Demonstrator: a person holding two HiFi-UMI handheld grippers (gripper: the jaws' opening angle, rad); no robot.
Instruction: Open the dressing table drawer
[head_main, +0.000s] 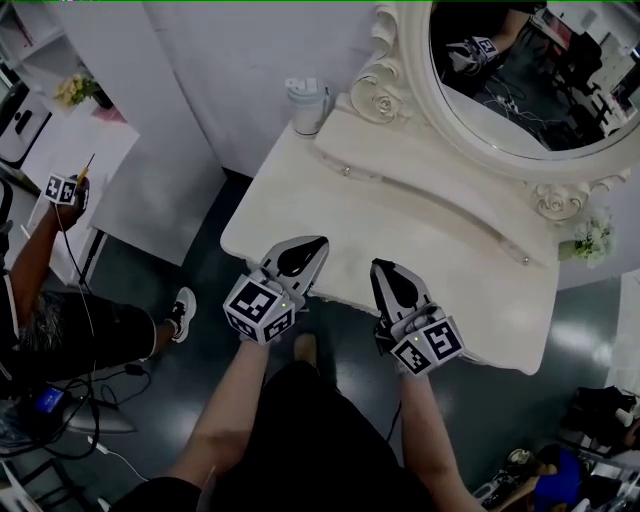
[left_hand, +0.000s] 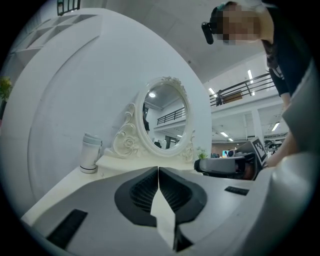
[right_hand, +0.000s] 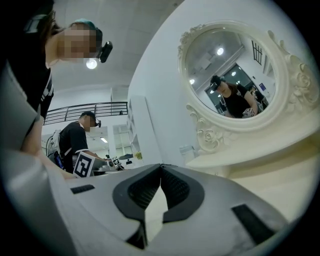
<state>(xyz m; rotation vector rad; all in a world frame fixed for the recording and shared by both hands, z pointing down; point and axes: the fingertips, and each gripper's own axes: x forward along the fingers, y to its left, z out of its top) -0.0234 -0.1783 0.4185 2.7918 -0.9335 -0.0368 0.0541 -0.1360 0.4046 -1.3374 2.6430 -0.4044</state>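
Observation:
The cream dressing table (head_main: 330, 215) carries an oval mirror (head_main: 520, 80) in a carved frame. A raised shelf under the mirror has two small knobs (head_main: 347, 171). The table's front face is hidden below its top from the head view, so no drawer front shows. My left gripper (head_main: 308, 245) is shut and empty, its tip over the table's front edge. To its right, my right gripper (head_main: 384, 267) is also shut and empty at the same edge. In the left gripper view the jaws (left_hand: 158, 169) meet, pointing level at the mirror (left_hand: 165, 117). In the right gripper view the jaws (right_hand: 161, 166) are closed too.
A white lidded cup (head_main: 307, 105) stands at the table's back left corner. White flowers (head_main: 592, 240) sit at the right end. Another person (head_main: 60, 320) with a gripper sits at the left, beside a white cabinet (head_main: 75, 150). Cables lie on the dark floor.

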